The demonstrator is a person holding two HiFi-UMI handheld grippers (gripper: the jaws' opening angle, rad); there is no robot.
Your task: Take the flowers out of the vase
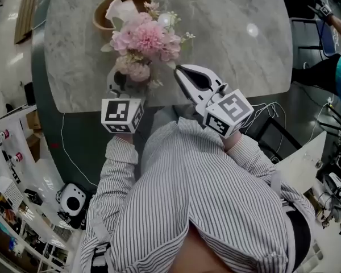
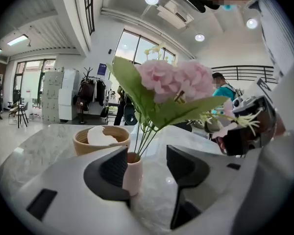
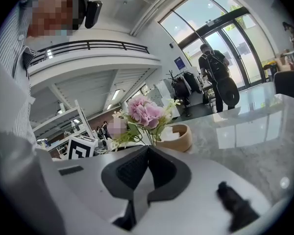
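One marble table [image 1: 233,44], pink flowers [image 1: 146,37], tall glass doors [image 3: 240,43] behind

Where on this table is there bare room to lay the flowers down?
The marble table is bare right of the flowers, to its far edge, and in a narrower strip left of the bowl. It is crowded at the near edge: vase, left gripper, right gripper.

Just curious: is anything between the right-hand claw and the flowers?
Nothing: the head view shows only bare marble table between the right gripper and the flowers.
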